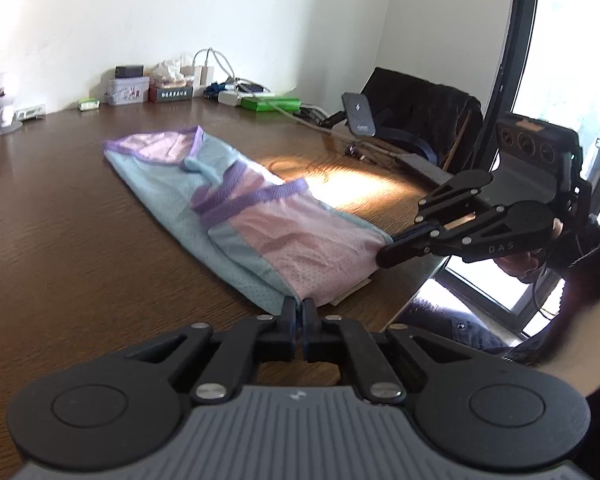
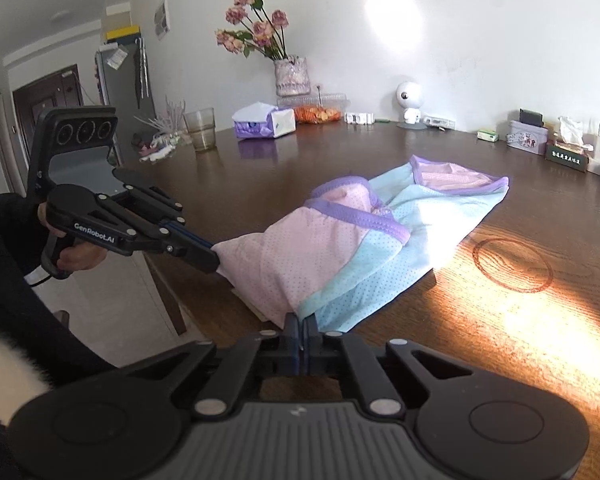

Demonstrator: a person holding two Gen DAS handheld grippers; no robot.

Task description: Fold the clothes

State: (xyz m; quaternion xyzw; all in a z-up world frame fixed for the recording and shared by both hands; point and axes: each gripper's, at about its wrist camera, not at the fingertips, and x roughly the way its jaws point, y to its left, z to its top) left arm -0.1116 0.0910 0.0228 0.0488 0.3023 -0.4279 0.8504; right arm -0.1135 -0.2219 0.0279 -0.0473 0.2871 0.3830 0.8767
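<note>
A pink and light-blue mesh garment (image 1: 236, 216) with purple trim lies folded lengthways on the dark wooden table (image 1: 60, 248). My left gripper (image 1: 299, 307) is shut on its near hem corner. My right gripper (image 1: 384, 254) pinches the other hem corner, close to the table's edge. In the right wrist view the garment (image 2: 340, 248) stretches away toward the wall, my right gripper (image 2: 303, 322) is shut on its blue and pink edge, and my left gripper (image 2: 214, 258) grips the pink corner at left. Both near corners are lifted slightly off the table (image 2: 520, 320).
Along the wall stand a small white camera (image 1: 3, 98), tins and boxes (image 1: 126, 90), chargers and green packs (image 1: 270, 103). A dark chair (image 1: 424, 120) stands at the table's far end. A flower vase (image 2: 292, 76), a tissue pack (image 2: 264, 122) and a glass (image 2: 200, 128) stand at the back.
</note>
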